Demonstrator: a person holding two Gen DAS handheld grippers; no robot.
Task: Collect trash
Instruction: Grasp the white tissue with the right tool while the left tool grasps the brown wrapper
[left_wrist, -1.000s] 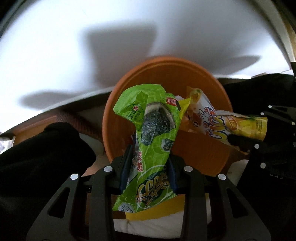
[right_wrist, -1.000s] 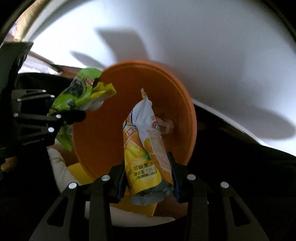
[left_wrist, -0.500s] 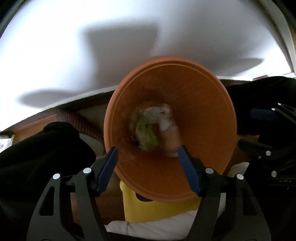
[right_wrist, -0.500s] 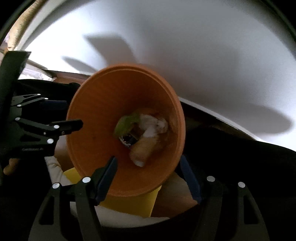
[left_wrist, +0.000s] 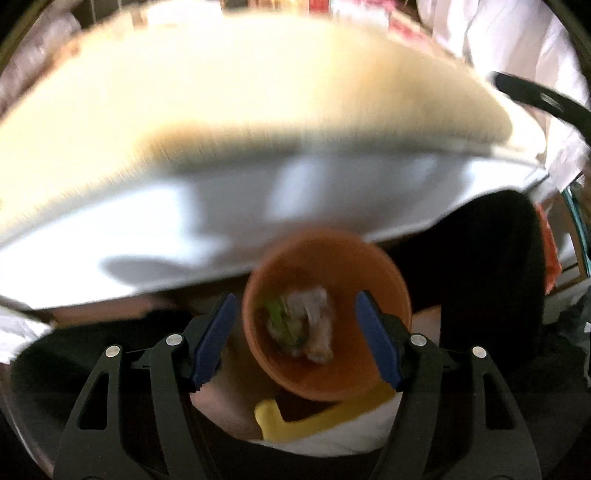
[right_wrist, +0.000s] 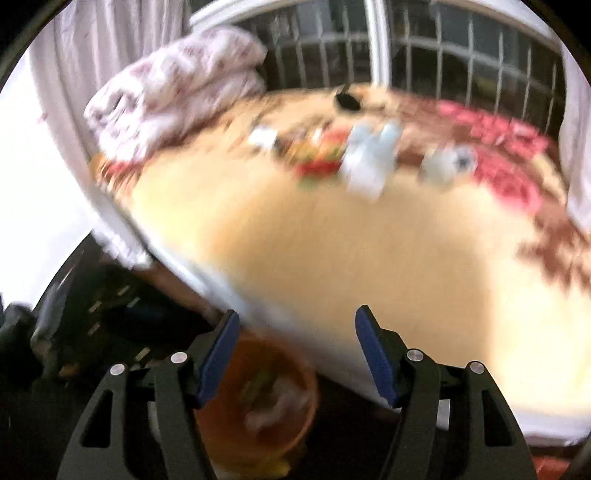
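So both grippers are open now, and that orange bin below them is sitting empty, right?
Not quite. Both the left gripper and the right gripper are open, but the orange bin is not empty: the left wrist view shows crumpled wrappers, one of them green, lying at its bottom.
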